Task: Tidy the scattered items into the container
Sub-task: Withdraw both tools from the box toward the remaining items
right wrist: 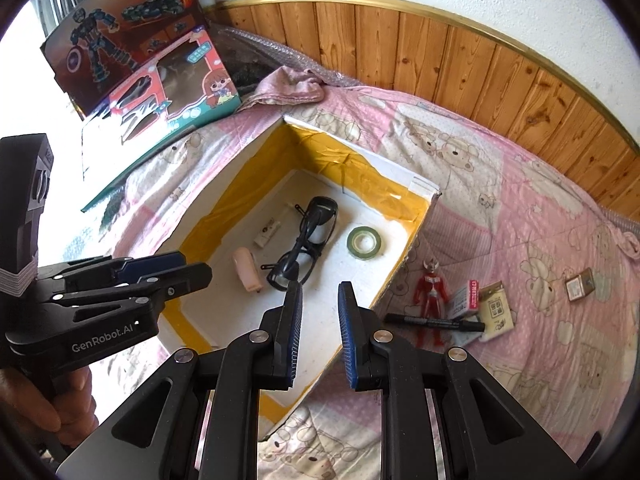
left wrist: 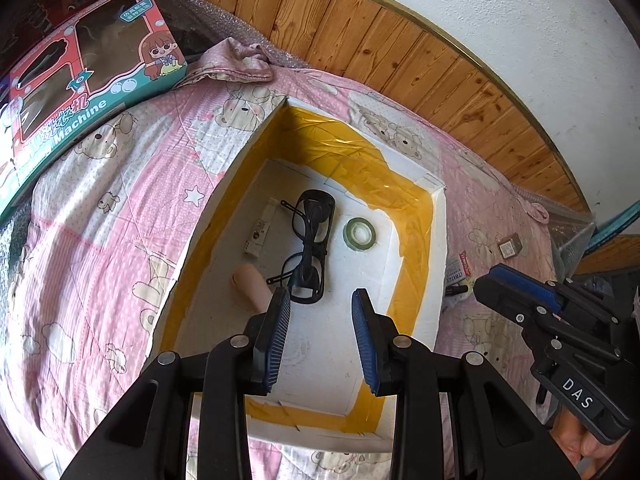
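Jaws on both tools are spread and hold nothing: the left gripper (left wrist: 321, 312) hangs over the box (left wrist: 438, 240) floor, the right gripper (right wrist: 319, 304) over its near right rim. Glasses (right wrist: 304, 240), tape roll (right wrist: 363, 241) and a pink tube (right wrist: 248, 270) already lie inside, mid-frame. Judging by that, the next pick is the marker (right wrist: 434, 322), right of centre just outside the wall, touching the red figure (right wrist: 430, 294) and cards (right wrist: 496, 312); grip it across its barrel, lift clear of the rim. Farther right, a small packet (right wrist: 579, 285) sits well apart on open quilt (right wrist: 500, 208).
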